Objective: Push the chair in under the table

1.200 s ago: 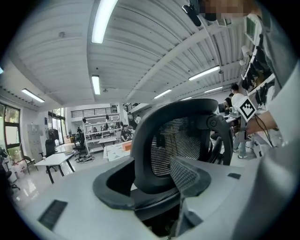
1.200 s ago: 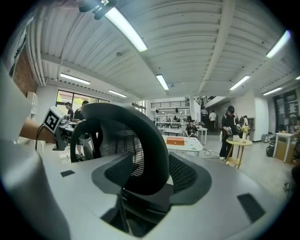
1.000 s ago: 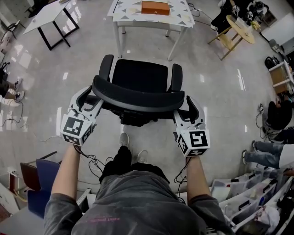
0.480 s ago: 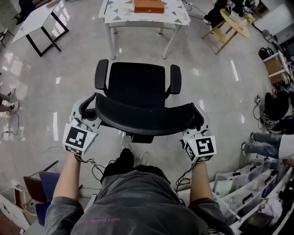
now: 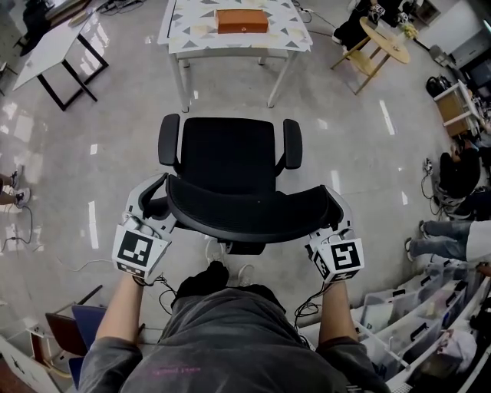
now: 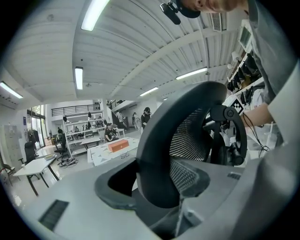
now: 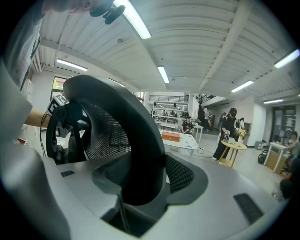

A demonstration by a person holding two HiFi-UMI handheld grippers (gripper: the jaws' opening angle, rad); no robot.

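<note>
A black office chair [image 5: 229, 150] stands facing the white table [image 5: 192, 34], a short way from it. The curved mesh backrest [image 5: 245, 215] is nearest me. My left gripper [image 5: 153, 196] is shut on the backrest's left end and my right gripper [image 5: 337, 211] on its right end. In the left gripper view the backrest rim [image 6: 187, 136] fills the gap of the left gripper [image 6: 159, 180]. In the right gripper view the backrest rim [image 7: 131, 140] sits the same way in the right gripper [image 7: 145, 178]. An orange box [image 5: 242, 21] lies on the table.
A black-legged white table [image 5: 54, 42] stands at the far left and a round wooden table [image 5: 383, 42] at the far right. People [image 5: 460, 173] sit along the right side. Storage bins [image 5: 414, 322] are at the lower right, a blue chair [image 5: 84, 322] and floor cables at the lower left.
Both grippers and the chair's backrest have shifted a little together and now sit lower in the head view. Both still straddle the backrest's ends.
</note>
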